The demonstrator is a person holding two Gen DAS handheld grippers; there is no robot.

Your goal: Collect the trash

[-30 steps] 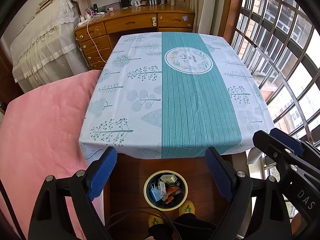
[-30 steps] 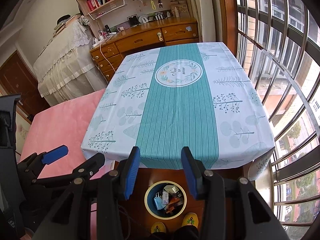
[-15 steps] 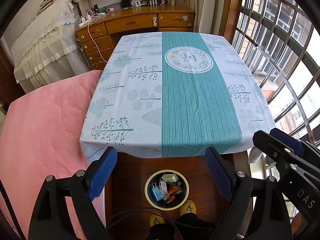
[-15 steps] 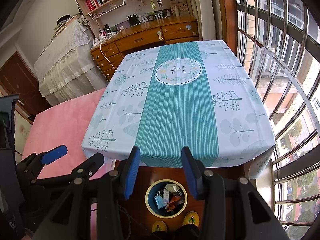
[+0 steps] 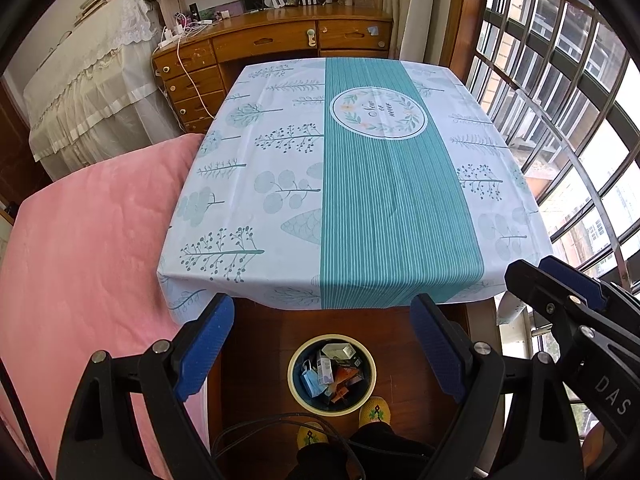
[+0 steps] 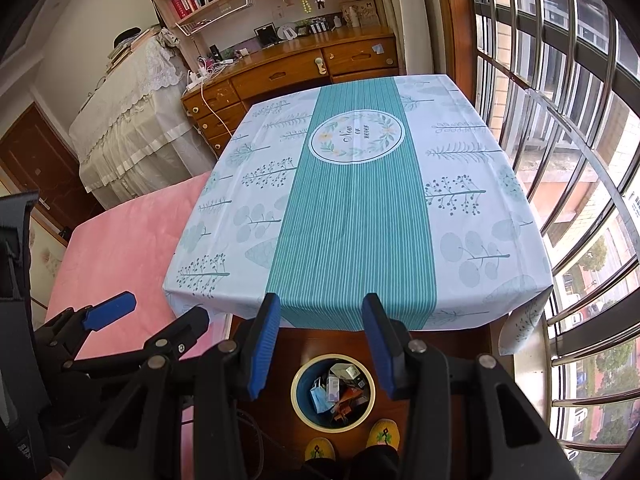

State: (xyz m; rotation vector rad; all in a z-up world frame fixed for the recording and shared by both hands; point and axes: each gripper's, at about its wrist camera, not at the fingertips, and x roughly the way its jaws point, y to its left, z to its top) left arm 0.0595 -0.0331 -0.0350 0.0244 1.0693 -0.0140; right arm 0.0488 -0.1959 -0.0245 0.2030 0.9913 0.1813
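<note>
A round bin (image 5: 370, 366) with a cream rim and blue inside stands on the wooden floor at the table's near edge; it also shows in the right wrist view (image 6: 297, 394). Several pieces of trash (image 5: 332, 372) lie in it: small boxes, a blue mask, orange wrappers (image 6: 340, 390). My left gripper (image 5: 322, 316) is open and empty, held above the bin. My right gripper (image 6: 320, 310) is open and empty, also above the bin. The table (image 5: 360, 184) under its teal and white cloth (image 6: 352, 208) carries no trash.
A pink bed (image 5: 80, 260) lies left of the table. A wooden desk (image 5: 272, 40) with drawers stands beyond it. A barred window (image 5: 580, 100) runs along the right. Yellow slippers (image 5: 374, 410) stand by the bin.
Both views have drifted slightly; the table and bin sit a touch lower in the left wrist view. Both grippers stay open and empty.
</note>
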